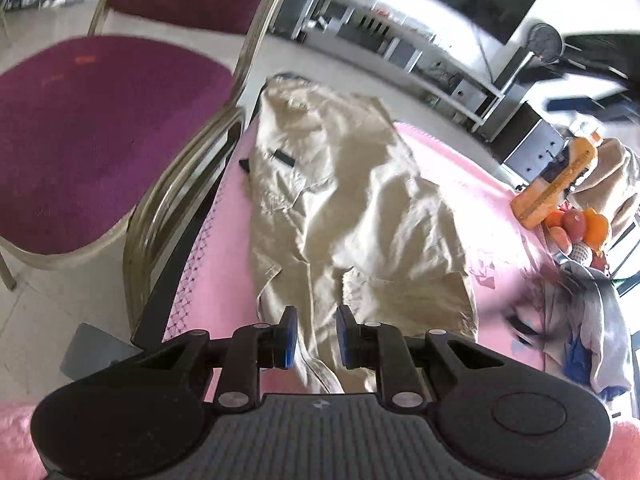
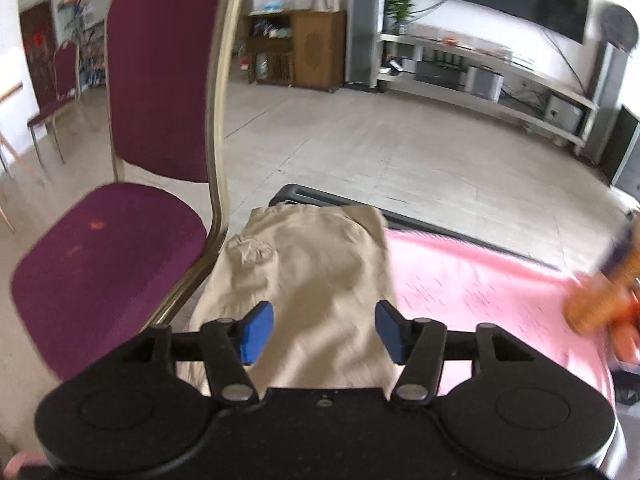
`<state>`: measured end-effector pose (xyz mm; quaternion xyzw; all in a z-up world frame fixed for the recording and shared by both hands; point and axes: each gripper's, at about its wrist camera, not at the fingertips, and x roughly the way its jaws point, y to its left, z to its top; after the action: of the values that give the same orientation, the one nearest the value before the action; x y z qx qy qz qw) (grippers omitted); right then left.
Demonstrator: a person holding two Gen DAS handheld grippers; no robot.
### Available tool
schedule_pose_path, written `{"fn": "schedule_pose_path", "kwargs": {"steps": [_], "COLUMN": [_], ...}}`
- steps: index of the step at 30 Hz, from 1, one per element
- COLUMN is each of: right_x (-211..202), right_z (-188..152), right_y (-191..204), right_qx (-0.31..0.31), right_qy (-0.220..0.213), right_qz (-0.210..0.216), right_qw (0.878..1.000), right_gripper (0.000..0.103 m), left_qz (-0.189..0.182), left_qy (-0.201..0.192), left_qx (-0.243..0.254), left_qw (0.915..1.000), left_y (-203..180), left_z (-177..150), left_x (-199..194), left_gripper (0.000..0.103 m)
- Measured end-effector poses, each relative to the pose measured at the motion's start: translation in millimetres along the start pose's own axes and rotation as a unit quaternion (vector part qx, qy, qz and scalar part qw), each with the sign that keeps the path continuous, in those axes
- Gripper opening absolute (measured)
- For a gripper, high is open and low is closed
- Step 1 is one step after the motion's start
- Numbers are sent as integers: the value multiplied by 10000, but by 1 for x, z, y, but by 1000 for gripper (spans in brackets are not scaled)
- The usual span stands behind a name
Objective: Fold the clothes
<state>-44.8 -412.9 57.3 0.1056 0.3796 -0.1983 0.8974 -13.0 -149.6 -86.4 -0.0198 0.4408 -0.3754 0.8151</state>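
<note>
A khaki garment, wrinkled and partly folded, lies on the pink tablecloth along the table's left side. My left gripper hovers over its near end. The blue pads stand a narrow gap apart, and cloth shows below the gap without being pinched. In the right wrist view the same khaki garment lies flat near the table's far corner. My right gripper hangs above it, open wide, with nothing between its fingers.
A purple chair with a gold frame stands tight against the table's left edge, its backrest upright. An orange package, fruit and a heap of grey clothes crowd the table's right side.
</note>
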Motion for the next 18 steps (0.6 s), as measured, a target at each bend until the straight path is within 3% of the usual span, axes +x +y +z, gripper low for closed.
{"fn": "schedule_pose_path", "kwargs": {"steps": [4,7,8,10,11,12,15,18], "right_x": [-47,-50,-43,-28,-21,-15,2,24], "right_z": [-50,-99,-116,-148,-163,-173,-202,-207], "right_y": [-43,-67,-73,-81,-83,-82,-79,-66], "right_qx": [559,1029,1149,1477,1653,1785,2156,2264], "right_qy": [-52,88,176,351,422,442,494,533], "right_qz": [289,531,573,692,793,995,1577,1968], "right_qw": [9980,9932,9916,9860,9821,9779,9624,9525], "right_gripper": [65,65,63,50,38,34,33,33], "left_qz": [64,151,163,167,190,224,223,322], "left_qy": [1,63,82,175,308,505,1287,1304], "left_qx": [-30,65,139,353,476,596,626,912], "left_qw": [10000,9998,9997,9991,9982,9967,9895,9867], "left_y": [-2,-11,-16,-27,-31,-36,-42,-53], "left_z": [-17,-21,-21,-25,-28,-31,-42,-46], "left_x": [7,17,21,26,30,39,68,72], "left_gripper": [13,11,11,10,10,10,8,5]}}
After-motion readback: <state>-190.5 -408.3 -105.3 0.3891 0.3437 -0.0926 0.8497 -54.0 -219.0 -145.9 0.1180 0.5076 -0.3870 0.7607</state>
